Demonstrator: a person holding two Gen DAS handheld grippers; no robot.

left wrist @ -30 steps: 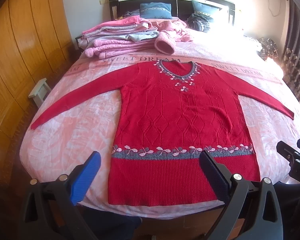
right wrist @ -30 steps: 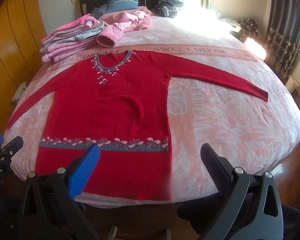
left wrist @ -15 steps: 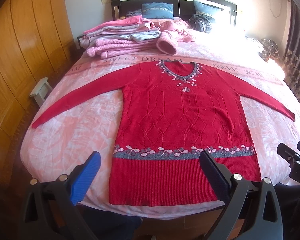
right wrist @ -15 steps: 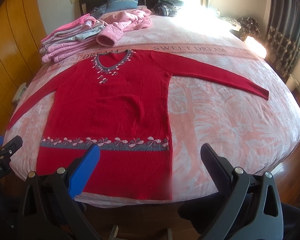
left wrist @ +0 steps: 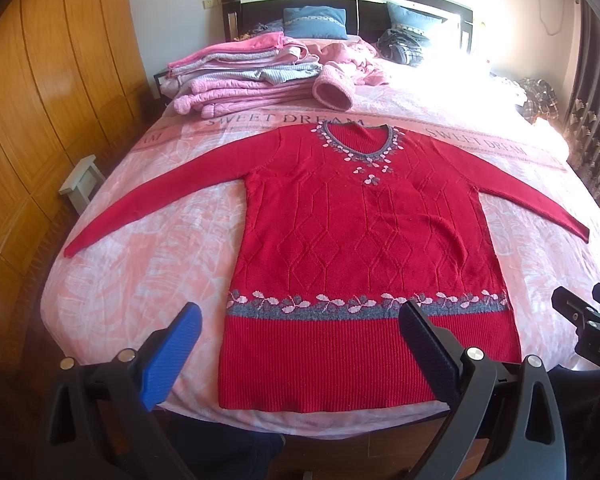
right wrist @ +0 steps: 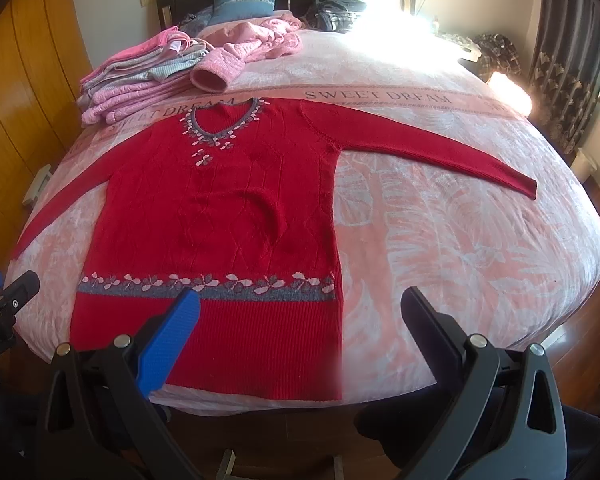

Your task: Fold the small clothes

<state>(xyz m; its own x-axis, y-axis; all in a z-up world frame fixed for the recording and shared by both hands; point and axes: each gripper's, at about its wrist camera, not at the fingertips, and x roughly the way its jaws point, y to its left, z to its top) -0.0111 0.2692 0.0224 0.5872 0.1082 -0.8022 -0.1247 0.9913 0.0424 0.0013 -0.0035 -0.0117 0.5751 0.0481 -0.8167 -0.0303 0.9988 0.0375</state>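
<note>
A red knit sweater with a grey flowered band and collar lies flat, front up, on the pink bedspread, both sleeves spread out sideways. Its hem reaches the bed's near edge. My left gripper hovers open above the hem, nothing between its blue and black fingers. My right gripper is open too, held over the hem's right corner and empty. Each gripper's tip shows at the edge of the other's view.
A stack of folded pink and grey clothes sits at the bed's far left, with a loose pink jacket beside it. Blue pillows lean on the dark headboard. Wooden wardrobe panels run along the left; curtains hang on the right.
Both views have shifted only slightly; the sweater lies as before and both grippers stay open near the hem.
</note>
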